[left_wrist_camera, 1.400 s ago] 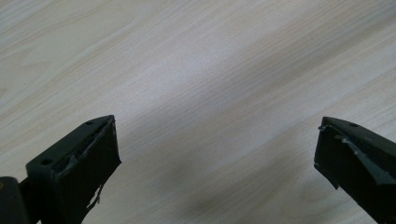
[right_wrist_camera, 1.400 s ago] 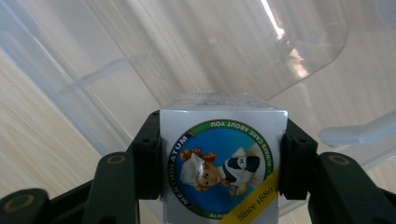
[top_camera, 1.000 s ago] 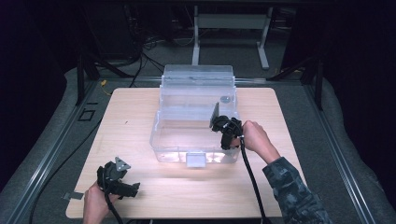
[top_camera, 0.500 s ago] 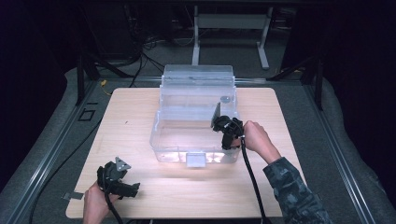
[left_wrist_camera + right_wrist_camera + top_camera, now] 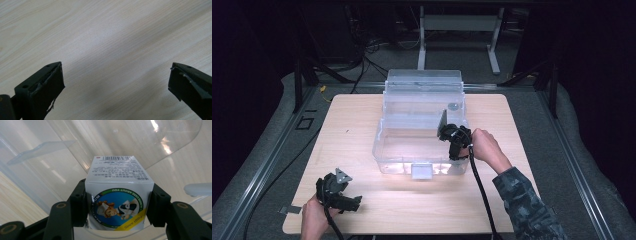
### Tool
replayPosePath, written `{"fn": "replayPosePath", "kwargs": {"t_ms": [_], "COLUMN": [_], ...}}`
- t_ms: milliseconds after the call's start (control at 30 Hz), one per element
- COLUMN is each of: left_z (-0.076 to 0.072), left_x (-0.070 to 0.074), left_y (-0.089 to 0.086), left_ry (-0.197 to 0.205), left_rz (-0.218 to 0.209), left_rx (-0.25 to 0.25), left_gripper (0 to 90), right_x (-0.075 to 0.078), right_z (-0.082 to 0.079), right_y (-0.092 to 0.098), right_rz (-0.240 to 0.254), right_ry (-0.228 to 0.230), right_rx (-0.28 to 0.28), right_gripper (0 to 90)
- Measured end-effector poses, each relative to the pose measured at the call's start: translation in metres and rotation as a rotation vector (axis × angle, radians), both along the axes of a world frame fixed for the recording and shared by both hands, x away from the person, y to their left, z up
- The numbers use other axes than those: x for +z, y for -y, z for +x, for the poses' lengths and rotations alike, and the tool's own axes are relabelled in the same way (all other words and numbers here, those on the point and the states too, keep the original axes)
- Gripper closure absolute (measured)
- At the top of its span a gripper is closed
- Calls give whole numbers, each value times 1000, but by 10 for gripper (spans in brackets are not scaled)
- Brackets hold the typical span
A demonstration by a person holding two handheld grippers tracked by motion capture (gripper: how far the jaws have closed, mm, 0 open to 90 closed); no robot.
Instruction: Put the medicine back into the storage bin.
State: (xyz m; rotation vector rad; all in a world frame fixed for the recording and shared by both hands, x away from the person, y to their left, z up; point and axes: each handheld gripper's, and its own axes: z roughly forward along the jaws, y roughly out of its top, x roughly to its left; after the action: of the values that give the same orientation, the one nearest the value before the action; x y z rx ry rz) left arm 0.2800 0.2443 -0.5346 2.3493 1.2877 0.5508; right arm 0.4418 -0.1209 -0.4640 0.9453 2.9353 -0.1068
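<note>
Progress looks to be about halfway, by my judgement. The right claw (image 5: 447,131) is clamped on a small white carton (image 5: 119,195) with a round printed label, its two jaws pressing on both sides of the carton. It holds the carton over the right part of the clear plastic bin (image 5: 384,145) that stands on the wooden surface (image 5: 347,125), and the bin's lid (image 5: 422,76) stands open at the back. So the pick seems done; what is left is to lower the carton into the bin and let it go. The left claw (image 5: 346,199) rests near the front left corner of the surface, jaws wide apart, with nothing between them.
</note>
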Motion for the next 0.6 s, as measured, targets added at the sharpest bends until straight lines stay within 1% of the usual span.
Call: {"fn": "replayPosePath", "kwargs": {"t_ms": [33, 67, 100, 133, 167, 267, 333, 500, 600], "left_z": [0, 0, 0, 0, 0, 0, 0, 0, 0], "left_x": [0, 0, 0, 0, 0, 0, 0, 0, 0], "left_y": [0, 0, 0, 0, 0, 0, 0, 0, 0], "left_ry": [-2, -2, -2, -3, -4, -2, -2, -8, -4], "left_rz": [-2, -3, -3, -3, -5, -2, -13, -14, -13], "left_rx": [-1, -1, -1, -3, -1, -1, -4, -3, -3], "left_gripper": [1, 1, 1, 1, 1, 1, 1, 1, 1], "right_x": [0, 1, 1, -1, -1, -1, -2, -5, -8], "right_z": [0, 1, 1, 1, 2, 3, 4, 6, 7], "right_y": [0, -1, -1, -1, -2, -2, -3, -3, -3], "right_rz": [2, -16, -16, -3, -13, -18, -25, -29, -32], "right_ry": [-3, -19, -19, -9, -16, -23, -31, -41, -47], "right_rx": [-1, 0, 0, -2, -1, -5, -7, -12, -14], "right_gripper": [452, 453, 453, 453, 451, 447, 450, 451, 438]}}
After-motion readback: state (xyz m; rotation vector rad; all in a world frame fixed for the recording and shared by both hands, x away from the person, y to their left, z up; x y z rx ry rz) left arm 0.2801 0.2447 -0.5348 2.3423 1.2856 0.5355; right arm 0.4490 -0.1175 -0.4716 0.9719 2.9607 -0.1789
